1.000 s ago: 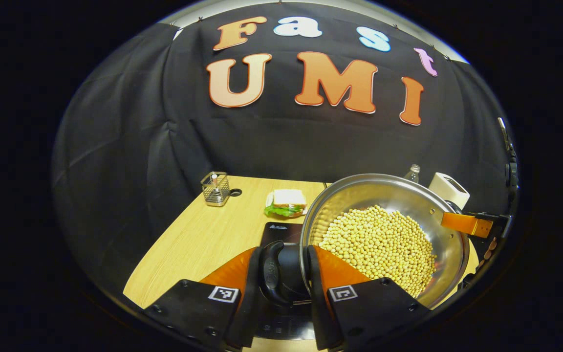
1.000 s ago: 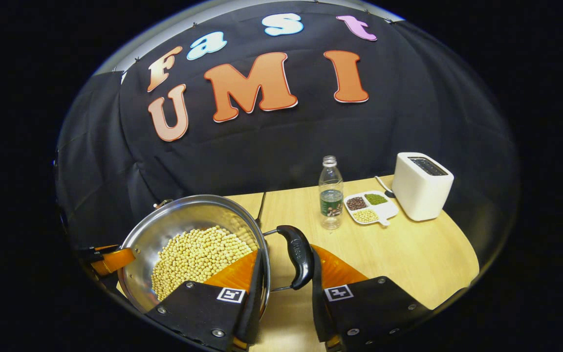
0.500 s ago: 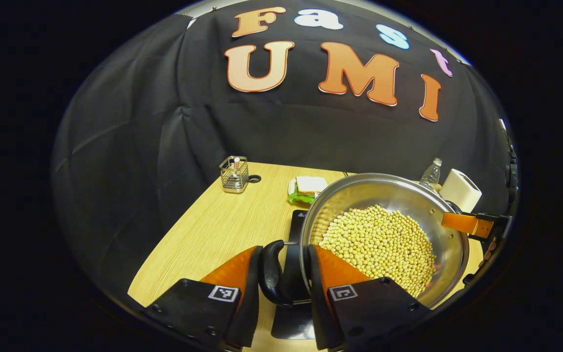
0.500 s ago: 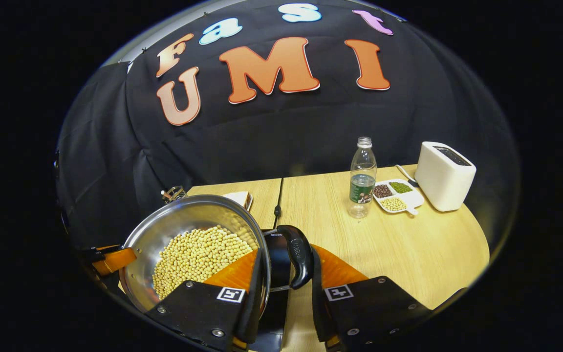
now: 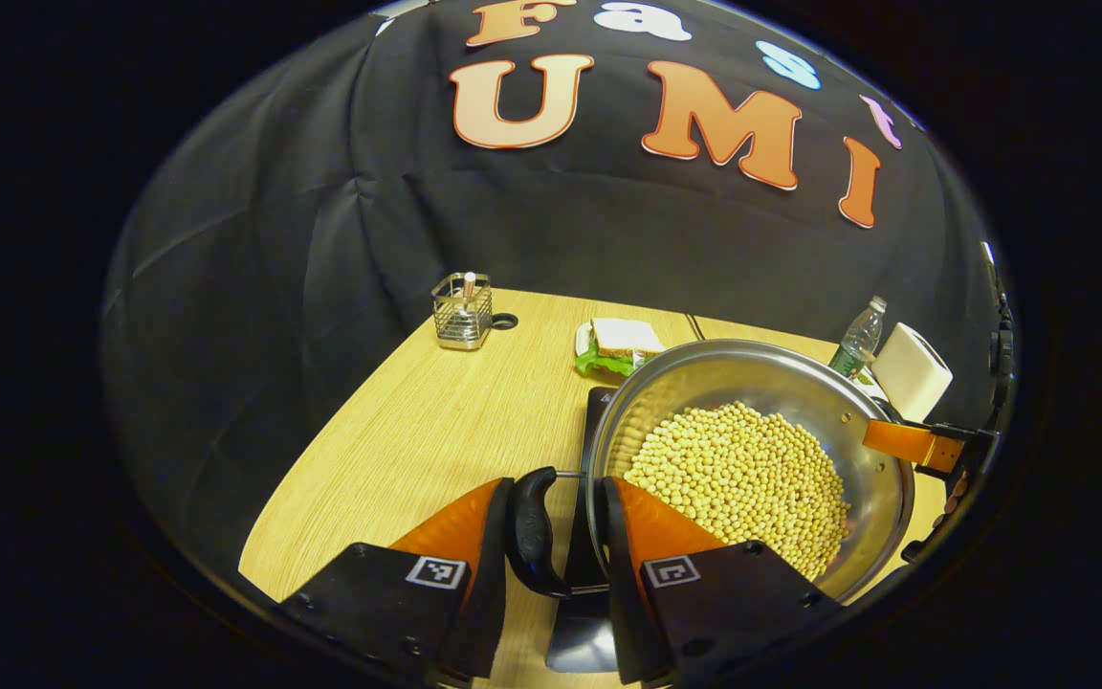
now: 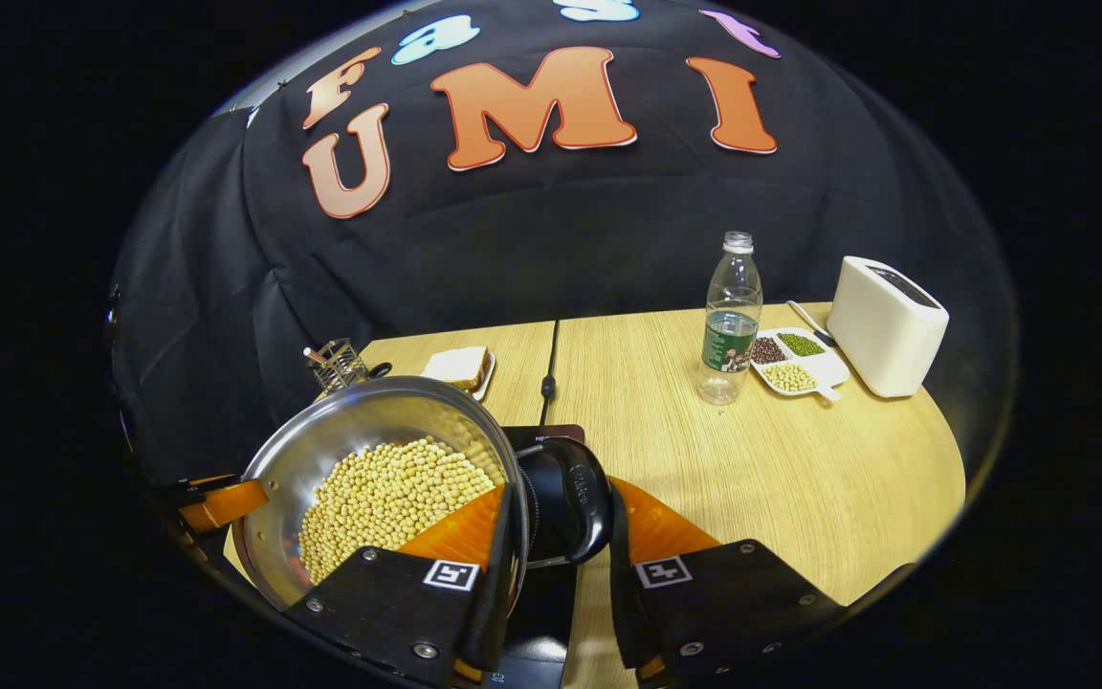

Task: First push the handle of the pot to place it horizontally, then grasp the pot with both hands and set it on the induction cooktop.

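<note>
The round steel pot [image 5: 752, 459] of yellow beans hangs above the black induction cooktop [image 5: 599, 574] on the wooden surface [image 5: 417, 440], its black side handles clamped in the jaws of the left gripper [image 5: 556, 536] and right gripper [image 6: 561, 536]; handle lettering unreadable.

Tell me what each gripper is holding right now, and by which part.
Both hold the pot of soybeans. The left gripper clamps its rim beside one black side handle; the right gripper clamps the opposite rim beside the other handle.

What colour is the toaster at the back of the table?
White. The toaster shows best in the right gripper view, beside the divided dish.
</note>
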Demonstrator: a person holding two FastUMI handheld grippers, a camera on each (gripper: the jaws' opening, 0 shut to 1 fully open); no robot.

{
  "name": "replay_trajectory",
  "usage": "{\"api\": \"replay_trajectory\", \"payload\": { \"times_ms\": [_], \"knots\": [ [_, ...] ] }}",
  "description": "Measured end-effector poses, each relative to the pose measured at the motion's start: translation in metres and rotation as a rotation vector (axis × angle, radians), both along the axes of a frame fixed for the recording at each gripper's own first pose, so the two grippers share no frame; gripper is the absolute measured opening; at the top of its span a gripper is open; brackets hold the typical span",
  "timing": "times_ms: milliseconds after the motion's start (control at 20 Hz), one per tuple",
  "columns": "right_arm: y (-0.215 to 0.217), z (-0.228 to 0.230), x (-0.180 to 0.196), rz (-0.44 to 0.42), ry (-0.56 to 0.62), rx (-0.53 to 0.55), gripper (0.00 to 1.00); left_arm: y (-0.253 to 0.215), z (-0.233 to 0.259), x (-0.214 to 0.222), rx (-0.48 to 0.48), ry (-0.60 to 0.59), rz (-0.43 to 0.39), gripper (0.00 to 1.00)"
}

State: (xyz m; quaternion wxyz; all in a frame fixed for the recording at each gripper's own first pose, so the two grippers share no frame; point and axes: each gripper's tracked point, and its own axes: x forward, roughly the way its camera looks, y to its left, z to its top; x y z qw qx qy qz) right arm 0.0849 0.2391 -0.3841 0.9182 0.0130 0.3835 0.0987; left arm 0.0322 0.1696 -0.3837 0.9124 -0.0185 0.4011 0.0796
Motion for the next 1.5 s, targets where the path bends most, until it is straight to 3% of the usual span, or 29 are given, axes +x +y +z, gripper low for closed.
{"api": "replay_trajectory", "payload": {
  "times_ms": [550, 800, 850, 900, 950, 1050, 1500],
  "knots": [
    [-0.004, -0.023, 0.0, -0.002, 0.064, -0.013, 0.51, -0.008, -0.019, 0.01, -0.001, 0.056, -0.005, 0.59],
    [-0.003, -0.016, 0.002, 0.006, 0.044, 0.025, 0.61, -0.012, -0.015, 0.011, 0.029, 0.043, -0.004, 0.65],
    [-0.004, -0.01, 0.001, 0.012, 0.029, 0.031, 0.68, -0.012, -0.012, 0.01, 0.028, 0.037, 0.002, 0.67],
    [-0.007, -0.006, -0.001, 0.014, 0.023, 0.027, 0.73, -0.011, -0.006, 0.011, 0.033, 0.022, 0.007, 0.68],
    [-0.012, -0.003, -0.002, 0.013, 0.016, 0.022, 0.84, -0.009, -0.002, 0.01, 0.047, 0.009, 0.012, 0.76],
    [-0.019, 0.005, -0.002, 0.012, -0.007, 0.016, 0.94, -0.013, 0.014, 0.013, 0.07, -0.023, 0.01, 1.0],
    [-0.067, 0.099, -0.003, -0.01, -0.206, 0.034, 0.95, -0.067, 0.133, 0.023, 0.079, -0.301, -0.019, 0.99]
  ]
}}
